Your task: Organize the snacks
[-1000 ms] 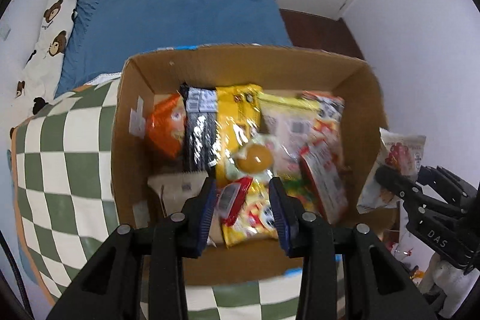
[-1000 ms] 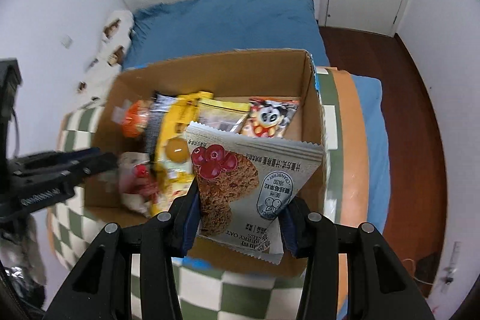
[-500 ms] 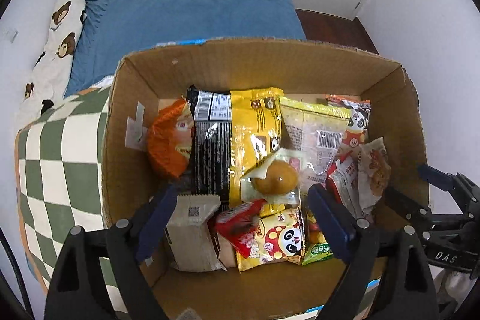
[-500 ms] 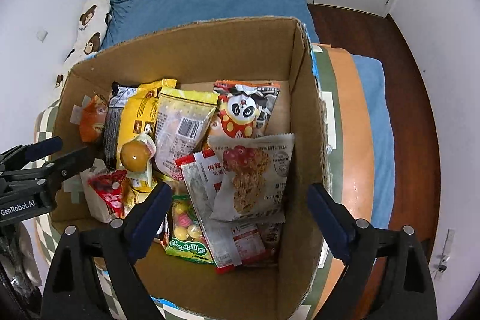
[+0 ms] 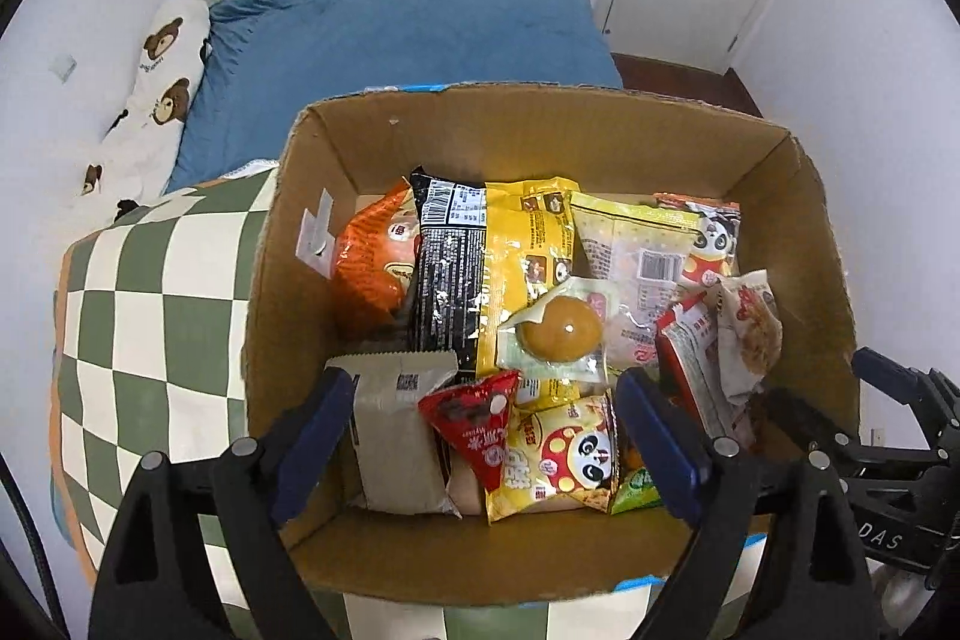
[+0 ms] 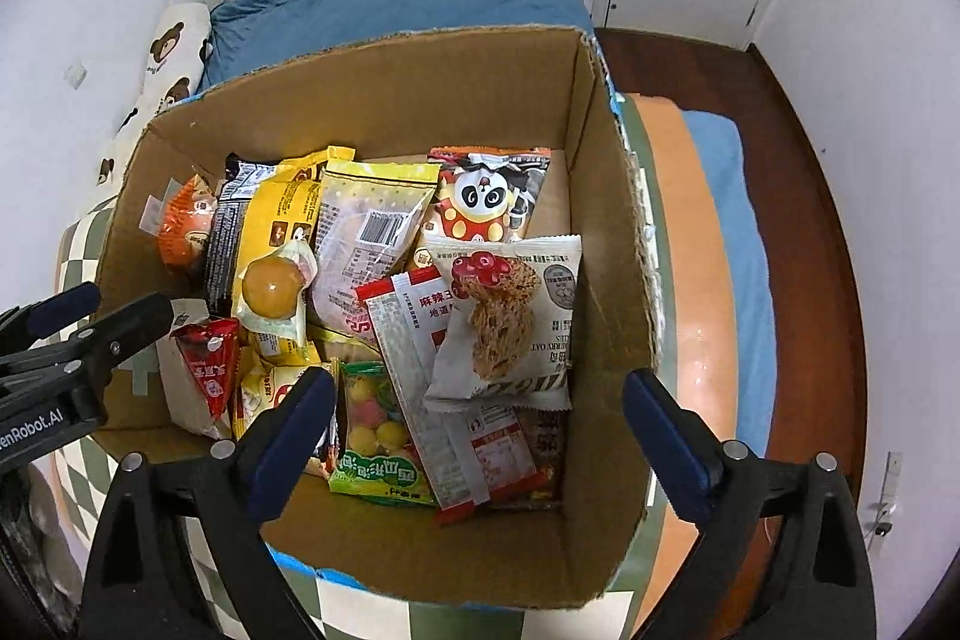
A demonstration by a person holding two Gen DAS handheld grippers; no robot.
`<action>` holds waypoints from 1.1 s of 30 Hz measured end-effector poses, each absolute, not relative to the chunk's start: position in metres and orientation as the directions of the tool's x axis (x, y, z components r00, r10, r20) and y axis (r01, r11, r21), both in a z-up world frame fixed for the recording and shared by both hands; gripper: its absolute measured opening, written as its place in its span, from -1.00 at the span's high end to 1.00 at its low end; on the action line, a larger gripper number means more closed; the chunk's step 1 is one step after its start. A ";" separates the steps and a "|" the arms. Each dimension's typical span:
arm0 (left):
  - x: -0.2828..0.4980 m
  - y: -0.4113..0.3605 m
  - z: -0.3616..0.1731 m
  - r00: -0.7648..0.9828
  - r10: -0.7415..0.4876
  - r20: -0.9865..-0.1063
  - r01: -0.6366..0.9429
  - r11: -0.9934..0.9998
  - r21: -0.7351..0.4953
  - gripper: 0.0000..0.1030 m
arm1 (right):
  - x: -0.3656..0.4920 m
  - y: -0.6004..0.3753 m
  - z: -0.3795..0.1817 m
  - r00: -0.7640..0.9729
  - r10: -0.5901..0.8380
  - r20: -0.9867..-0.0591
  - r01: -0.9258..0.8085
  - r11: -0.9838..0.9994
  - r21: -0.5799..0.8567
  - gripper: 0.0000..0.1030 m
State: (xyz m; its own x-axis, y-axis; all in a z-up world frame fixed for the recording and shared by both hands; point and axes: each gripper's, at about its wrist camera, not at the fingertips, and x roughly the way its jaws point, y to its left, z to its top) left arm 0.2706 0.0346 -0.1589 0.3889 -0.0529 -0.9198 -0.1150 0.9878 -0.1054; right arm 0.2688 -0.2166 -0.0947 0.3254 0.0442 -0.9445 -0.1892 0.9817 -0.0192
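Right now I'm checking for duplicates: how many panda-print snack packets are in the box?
2: one panda packet at the far side, one at the near side. Others may be buried.

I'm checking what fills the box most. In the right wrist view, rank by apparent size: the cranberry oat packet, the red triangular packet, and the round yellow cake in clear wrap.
1. cranberry oat packet
2. and 3. red triangular packet and round yellow cake: too alike to rank.

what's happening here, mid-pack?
A person with a gripper in each hand is filling a cardboard box with snacks. Both grippers hang over it holding nothing: the left gripper is open, the right gripper's jaws are opening. An oat cookie packet and a red triangular packet lie on top of the pile.
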 end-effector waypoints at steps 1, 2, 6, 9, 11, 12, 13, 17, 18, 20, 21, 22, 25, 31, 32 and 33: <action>0.266 0.034 -0.156 0.398 -0.050 -0.916 -0.115 0.988 -0.104 -0.74 | 0.266 -0.216 -0.093 0.334 0.043 -0.942 -0.189 0.982 -0.022 -0.91; 0.263 0.033 -0.154 0.405 -0.050 -0.913 -0.113 0.988 -0.105 -0.74 | 0.263 -0.216 -0.090 0.344 0.045 -0.938 -0.188 0.982 -0.022 -0.91; 0.240 0.031 -0.136 0.455 -0.060 -0.889 -0.115 0.985 -0.125 -0.74 | 0.244 -0.219 -0.073 0.389 0.058 -0.920 -0.182 0.983 -0.015 -0.91; 0.221 0.027 -0.121 0.496 -0.049 -0.867 -0.109 0.987 -0.118 -0.74 | 0.225 -0.221 -0.056 0.433 0.071 -0.898 -0.182 0.983 -0.010 -0.91; 0.204 0.026 -0.110 0.521 -0.051 -0.852 -0.110 0.986 -0.126 -0.74 | 0.209 -0.222 -0.042 0.460 0.080 -0.884 -0.183 0.983 -0.006 -0.91; 0.198 0.027 -0.106 0.530 -0.051 -0.846 -0.114 0.985 -0.131 -0.74 | 0.200 -0.222 -0.035 0.475 0.087 -0.875 -0.186 0.983 -0.003 -0.91; 0.191 0.027 -0.102 0.539 -0.058 -0.841 -0.113 0.984 -0.140 -0.74 | 0.193 -0.222 -0.030 0.486 0.092 -0.869 -0.188 0.982 -0.001 -0.92; 0.156 0.025 -0.085 0.573 -0.056 -0.818 -0.111 0.983 -0.145 -0.74 | 0.157 -0.225 -0.004 0.532 0.126 -0.837 -0.191 0.981 0.027 -0.92; 0.148 0.025 -0.081 0.580 -0.051 -0.813 -0.112 0.983 -0.142 -0.74 | 0.148 -0.226 0.003 0.543 0.136 -0.829 -0.193 0.981 0.035 -0.92; 0.130 0.024 -0.072 0.599 -0.047 -0.799 -0.110 0.984 -0.140 -0.74 | 0.128 -0.229 0.017 0.565 0.146 -0.812 -0.196 0.980 0.041 -0.92; 0.123 0.024 -0.069 0.605 -0.040 -0.795 -0.112 0.985 -0.134 -0.74 | 0.119 -0.230 0.023 0.573 0.150 -0.806 -0.195 0.980 0.043 -0.92; 0.115 0.023 -0.065 0.612 -0.035 -0.790 -0.112 0.985 -0.130 -0.74 | 0.107 -0.231 0.030 0.581 0.157 -0.799 -0.195 0.979 0.051 -0.92; 0.089 0.021 -0.052 0.634 -0.017 -0.773 -0.114 0.987 -0.115 -0.74 | 0.079 -0.232 0.049 0.615 0.159 -0.773 -0.197 0.979 0.045 -0.92; 0.046 0.015 -0.031 0.663 0.003 -0.749 -0.110 0.990 -0.093 -0.74 | 0.025 -0.231 0.080 0.682 0.137 -0.718 -0.203 0.979 -0.005 -0.95; 0.040 0.015 -0.028 0.669 0.008 -0.743 -0.111 0.990 -0.090 -0.74 | 0.017 -0.230 0.085 0.691 0.133 -0.710 -0.207 0.978 -0.018 -0.95; 0.035 0.014 -0.025 0.675 0.018 -0.737 -0.116 0.990 -0.082 -0.74 | 0.010 -0.229 0.089 0.698 0.130 -0.704 -0.210 0.977 -0.029 -0.95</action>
State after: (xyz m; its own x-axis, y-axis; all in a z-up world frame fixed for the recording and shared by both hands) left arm 0.0346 0.0144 -0.0253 0.6752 0.0182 -0.7375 -0.1159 0.9899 -0.0817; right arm 0.0096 -0.2295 0.0887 0.6983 0.1296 -0.7040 -0.2101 0.9773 -0.0285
